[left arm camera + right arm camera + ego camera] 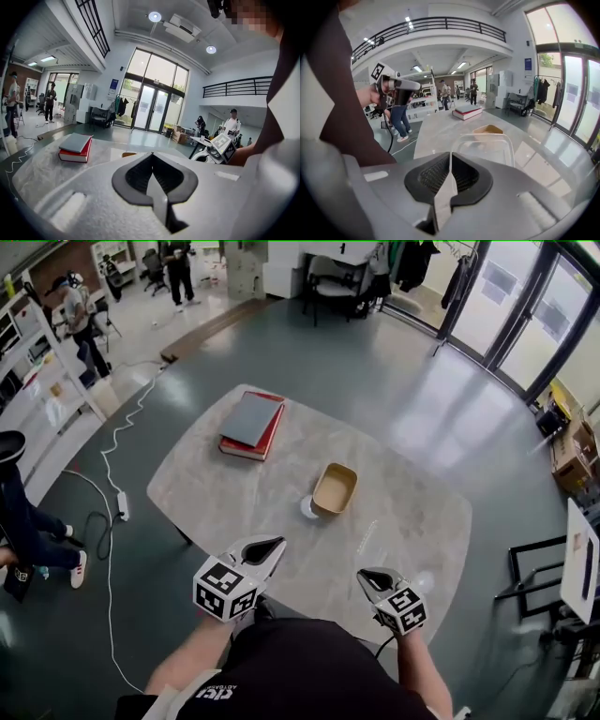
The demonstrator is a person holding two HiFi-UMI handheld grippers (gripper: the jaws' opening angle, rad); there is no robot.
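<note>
Two pairs of tongs hang at the near edge of the pale, marble-patterned bench, and neither has hold of anything. To my eye this is the approach, with no grasp made yet.

Furthest left, the left tongs float over the bench's edge, tips pointing out across the top. Their own view shows the jaws pressed together along one seam, with nothing between them. Well beyond them, towards the far left of the bench, lies a stack of two books, a grey one on a red one.

Near the middle stands a tan tray with rounded corners. A small white round object sits just beside its left side.

Further right, a clear rectangular plastic tub rests on the bench, between the tan tray and the right tongs. It is faint from above but plain in the right gripper view. The right tongs are closed too and empty, their tips just short of the tub's near rim. I'd say any hold on that tub calls for the jaws to part first, then close over one thin wall.
</note>
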